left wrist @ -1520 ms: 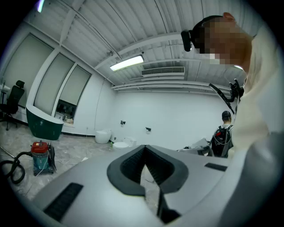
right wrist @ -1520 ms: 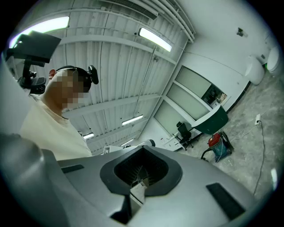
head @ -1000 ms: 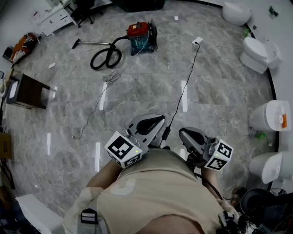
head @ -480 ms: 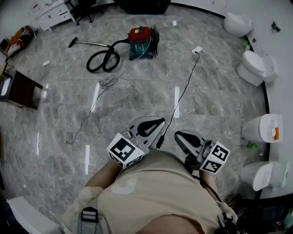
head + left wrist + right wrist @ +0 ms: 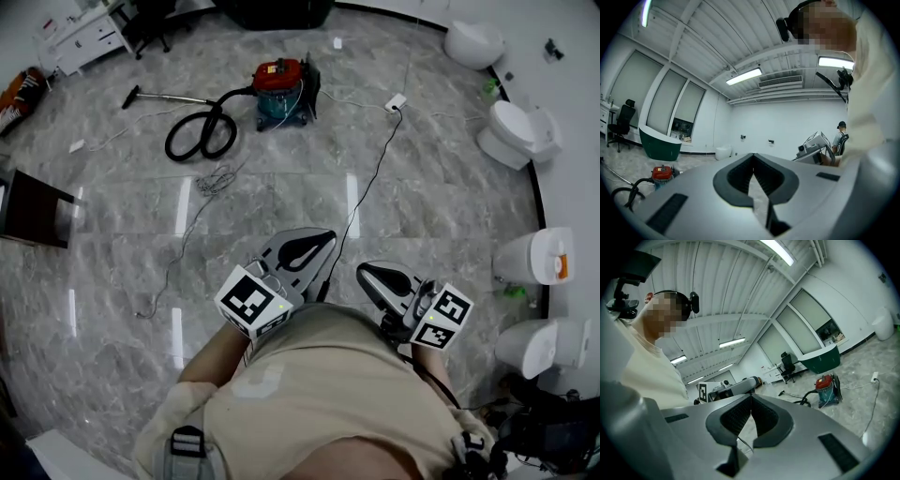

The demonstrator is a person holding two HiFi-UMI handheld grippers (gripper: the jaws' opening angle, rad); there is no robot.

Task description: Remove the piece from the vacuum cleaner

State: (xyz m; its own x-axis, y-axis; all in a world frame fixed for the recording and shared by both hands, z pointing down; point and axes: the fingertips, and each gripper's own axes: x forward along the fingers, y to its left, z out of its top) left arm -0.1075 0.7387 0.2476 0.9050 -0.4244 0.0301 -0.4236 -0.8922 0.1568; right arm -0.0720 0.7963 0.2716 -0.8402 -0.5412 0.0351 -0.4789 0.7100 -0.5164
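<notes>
Holding both grippers level and close against the torso, side by side, pointing out over the grey marble floor (image 5: 450, 187). Pressing the jaws of the left gripper (image 5: 328, 236) together, tips meeting and nothing lying between them in the left gripper view. Pressing the jaws of the right gripper (image 5: 360, 272) together likewise, tips touching and gripping nothing in the right gripper view.

Facing the vacuum (image 5: 281, 86) — red top, teal body — standing upright far across the floor, well apart from both grippers and touching neither. Trailing from its left side a black hose (image 5: 202, 136), coiling in a loop on the floor and running on into a wand (image 5: 173, 97) lying flat, nozzle end pointing left. Showing too small here for telling its separate pieces apart.

Looking down also on a black cord (image 5: 370, 178) stretching from just ahead of the grippers up to a white socket block (image 5: 398, 101) lying right of the vacuum. Showing a thin tangled wire (image 5: 217, 178) lying below the hose loop, white toilets (image 5: 514, 131) lining the right wall, and a dark table (image 5: 33, 211) standing at the left edge — all well apart from the grippers.
</notes>
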